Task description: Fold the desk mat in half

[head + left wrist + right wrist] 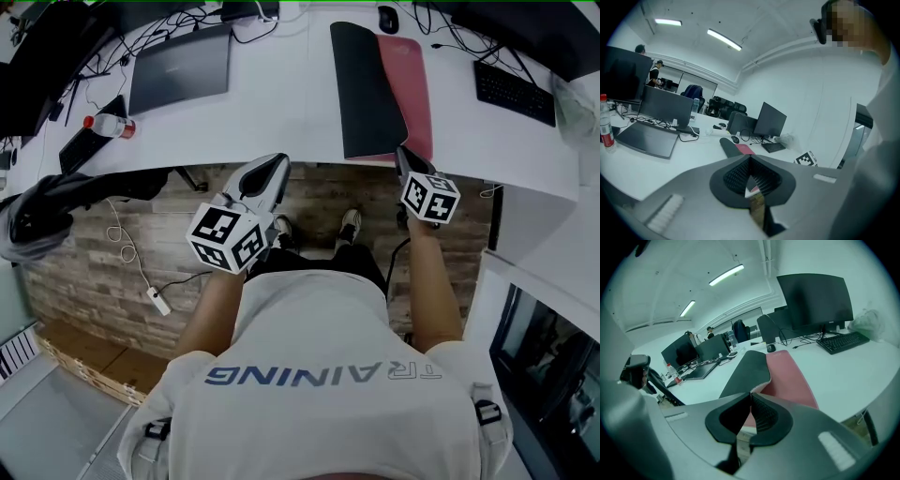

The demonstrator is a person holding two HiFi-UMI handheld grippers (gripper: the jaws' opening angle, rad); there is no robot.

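A thin, pliant desk mat (361,84), matte black on one face and dull red on the other, lies on the smooth, curved white desk (272,112). Its black flap is doubled over the red face, so a red strip shows along the flap's right side. In the right gripper view the flap's pale stitched edge curves down in a soft bend toward the jaws. The right gripper (403,155), on an outstretched forearm, tips downward at the mat's near edge, where black meets red. Its ribbed dark pads are pressed together and seem to pinch the flap's near corner, though the contact sits right at the tips and is hard to make out. The left gripper (272,169) is held nearer the body, just short of the desk's rounded front edge and over the brick-patterned floor (84,262); its jaws are closed with nothing between them. To the mat's left the desk is bare up to a closed dark grey laptop (180,67) and a clear plastic bottle with a red cap (108,125). A flat black keyboard (514,91) lies well apart on the right.
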